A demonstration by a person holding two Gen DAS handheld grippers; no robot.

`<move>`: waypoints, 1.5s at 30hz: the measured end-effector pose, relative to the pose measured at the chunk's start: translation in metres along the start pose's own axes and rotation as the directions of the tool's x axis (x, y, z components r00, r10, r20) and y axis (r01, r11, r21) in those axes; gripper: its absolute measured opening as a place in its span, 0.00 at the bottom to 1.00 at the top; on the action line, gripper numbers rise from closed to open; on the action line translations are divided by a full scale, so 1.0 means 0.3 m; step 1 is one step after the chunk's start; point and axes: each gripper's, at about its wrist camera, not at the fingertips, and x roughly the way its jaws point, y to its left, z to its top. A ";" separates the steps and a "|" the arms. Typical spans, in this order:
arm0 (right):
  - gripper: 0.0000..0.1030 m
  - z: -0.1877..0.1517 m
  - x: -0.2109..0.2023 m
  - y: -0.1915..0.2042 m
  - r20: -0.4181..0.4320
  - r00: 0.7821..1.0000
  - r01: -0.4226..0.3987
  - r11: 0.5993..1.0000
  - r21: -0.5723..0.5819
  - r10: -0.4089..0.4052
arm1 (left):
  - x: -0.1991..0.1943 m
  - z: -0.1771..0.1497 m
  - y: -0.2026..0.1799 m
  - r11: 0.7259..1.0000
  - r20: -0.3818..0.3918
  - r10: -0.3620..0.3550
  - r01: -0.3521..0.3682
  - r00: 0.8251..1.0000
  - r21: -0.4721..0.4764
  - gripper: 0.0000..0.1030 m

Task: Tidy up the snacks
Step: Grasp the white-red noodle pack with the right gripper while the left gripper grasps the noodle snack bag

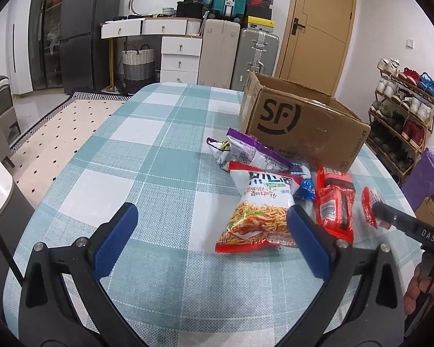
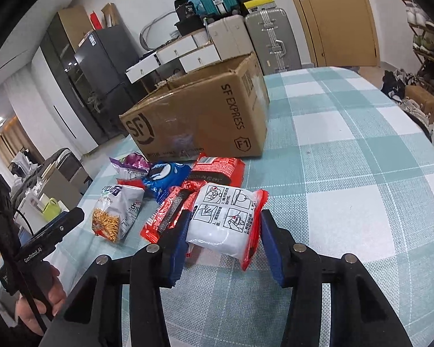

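Several snack packs lie on the checked table in front of an open SF cardboard box (image 1: 303, 121), which also shows in the right wrist view (image 2: 199, 121). My left gripper (image 1: 209, 231) is open and empty; the noodle-snack bag (image 1: 260, 211) lies just beyond its right finger. My right gripper (image 2: 222, 240) is open around a white and red noodle pack (image 2: 225, 219) that lies on the table; its pads are not pressing it. Red packs (image 2: 217, 170), a blue pack (image 2: 162, 176) and a purple pack (image 2: 133, 164) lie behind. The noodle-snack bag (image 2: 115, 214) is to the left.
The table with teal checked cloth (image 1: 147, 150) drops off at the left to a carpet. Suitcases (image 1: 254, 55), white drawers (image 1: 179, 55) and a door stand behind. A shoe rack (image 1: 402, 110) is at the right. The right gripper's arm (image 1: 405, 222) shows at the left view's right edge.
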 end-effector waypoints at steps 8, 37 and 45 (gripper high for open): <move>0.46 -0.004 -0.021 0.003 0.028 1.000 0.013 1.000 -0.010 -0.012 | 0.021 0.000 -0.010 1.000 -0.030 0.015 -0.014 0.999 0.023 0.99; 0.46 -0.008 -0.055 0.004 0.071 0.997 -0.037 0.999 -0.005 0.038 | 0.253 0.115 -0.120 0.987 -0.289 -0.089 0.123 0.953 0.101 0.74; 0.46 -0.008 -0.055 0.012 0.074 0.997 -0.028 0.999 -0.016 0.029 | 0.251 0.074 -0.126 0.969 -0.311 -0.180 0.223 0.933 0.108 0.40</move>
